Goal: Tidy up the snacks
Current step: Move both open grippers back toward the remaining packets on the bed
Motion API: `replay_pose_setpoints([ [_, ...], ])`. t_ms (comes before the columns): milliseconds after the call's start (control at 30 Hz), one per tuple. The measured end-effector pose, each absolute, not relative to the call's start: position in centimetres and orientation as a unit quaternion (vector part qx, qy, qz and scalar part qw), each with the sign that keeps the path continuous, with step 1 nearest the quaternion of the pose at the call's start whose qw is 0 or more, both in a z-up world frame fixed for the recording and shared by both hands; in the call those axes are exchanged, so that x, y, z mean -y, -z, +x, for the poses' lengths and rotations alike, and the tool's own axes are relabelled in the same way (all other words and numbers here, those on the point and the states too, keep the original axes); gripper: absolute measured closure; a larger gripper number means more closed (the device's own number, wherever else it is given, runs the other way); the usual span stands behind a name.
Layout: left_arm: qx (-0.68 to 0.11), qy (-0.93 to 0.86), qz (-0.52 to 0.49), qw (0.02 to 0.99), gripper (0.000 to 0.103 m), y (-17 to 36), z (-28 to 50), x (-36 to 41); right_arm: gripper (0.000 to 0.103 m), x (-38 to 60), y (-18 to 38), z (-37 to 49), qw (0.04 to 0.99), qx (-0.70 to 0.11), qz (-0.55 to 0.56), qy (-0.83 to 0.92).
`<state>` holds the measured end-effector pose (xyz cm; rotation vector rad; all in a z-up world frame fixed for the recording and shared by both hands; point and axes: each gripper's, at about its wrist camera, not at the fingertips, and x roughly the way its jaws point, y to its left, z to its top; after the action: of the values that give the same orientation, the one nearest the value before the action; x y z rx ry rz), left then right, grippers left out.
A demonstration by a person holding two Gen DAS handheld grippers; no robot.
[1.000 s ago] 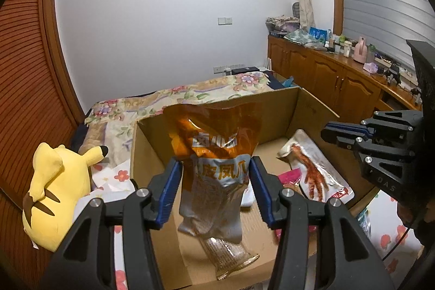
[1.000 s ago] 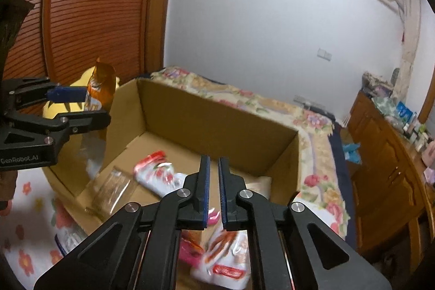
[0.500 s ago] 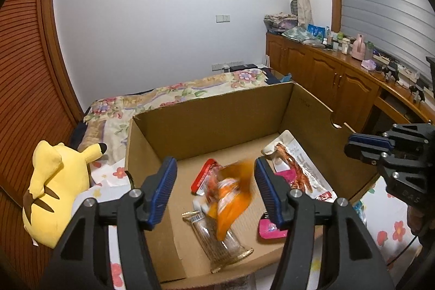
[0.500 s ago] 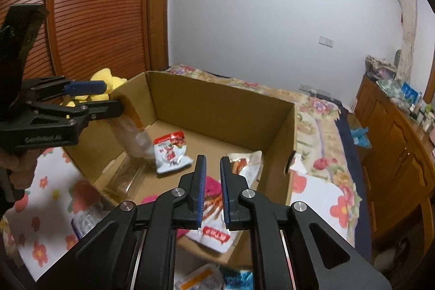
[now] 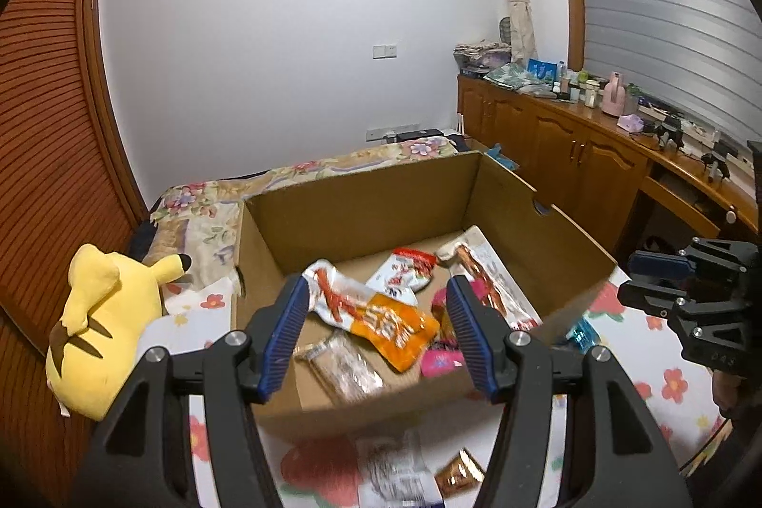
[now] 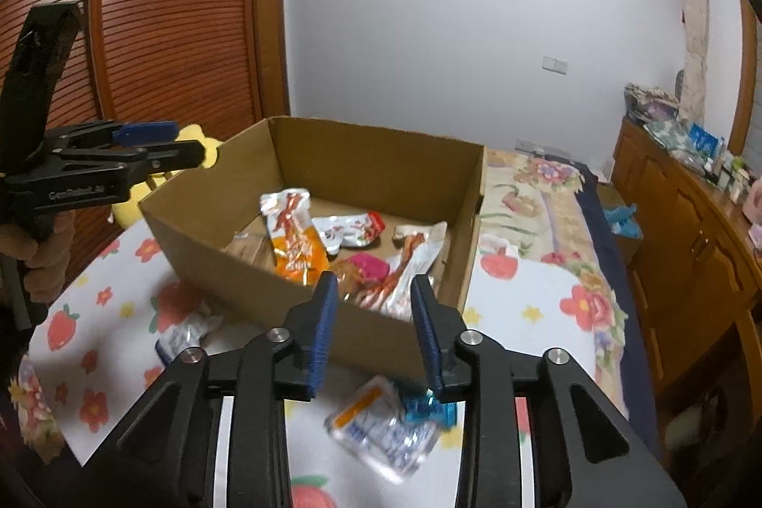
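An open cardboard box stands on the flowered bed and holds several snack packets. On top of them lies an orange-and-silver bag. My left gripper hovers open over the box's near wall with nothing between its pads; from the right wrist view it hangs at the box's left corner. My right gripper is in front of the box's near wall, its jaws opening and nothing gripped. A clear packet with an orange stripe and a blue wrapper lie on the sheet below it.
A yellow plush toy sits left of the box. Another white-and-blue packet lies on the sheet by the box's front left. More packets rest near the left gripper's base. A wooden cabinet lines the right wall.
The left gripper let go of the orange bag, which fell into the box, and drew back. The right gripper pulled back from over the box and its shut jaws parted.
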<state>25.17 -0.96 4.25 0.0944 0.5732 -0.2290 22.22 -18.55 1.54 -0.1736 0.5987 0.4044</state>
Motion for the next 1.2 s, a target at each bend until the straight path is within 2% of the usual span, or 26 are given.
replay_pose_setpoints([
  [200, -0.282, 0.119, 0.044, 0.951, 0.042, -3.2, 21.5, 0.1, 0.06, 19.1, -0.3, 19.6, 0.932, -0.298, -0.075, -0.194],
  [333, -0.29, 0.124, 0.038, 0.948, 0.04, -1.8, 19.7, -0.4, 0.048, 19.5, 0.7, 18.4, 0.933, -0.303, -0.066, -0.184],
  [467, -0.3, 0.121, 0.039, 0.946, 0.035, 0.1, 18.6, -0.5, 0.044, 20.1, 1.9, 17.7, 0.933, -0.311, -0.064, -0.168],
  [900, -0.379, 0.12, 0.027, 0.917, 0.034, 8.5, 20.8, -0.2, 0.042, 21.5, 6.6, 19.2, 0.921, -0.354, -0.055, -0.153],
  [1200, -0.394, 0.123, 0.017, 0.911, 0.033, 10.3, 22.0, -0.1, 0.042, 23.0, 8.5, 22.3, 0.914, -0.378, -0.042, -0.139],
])
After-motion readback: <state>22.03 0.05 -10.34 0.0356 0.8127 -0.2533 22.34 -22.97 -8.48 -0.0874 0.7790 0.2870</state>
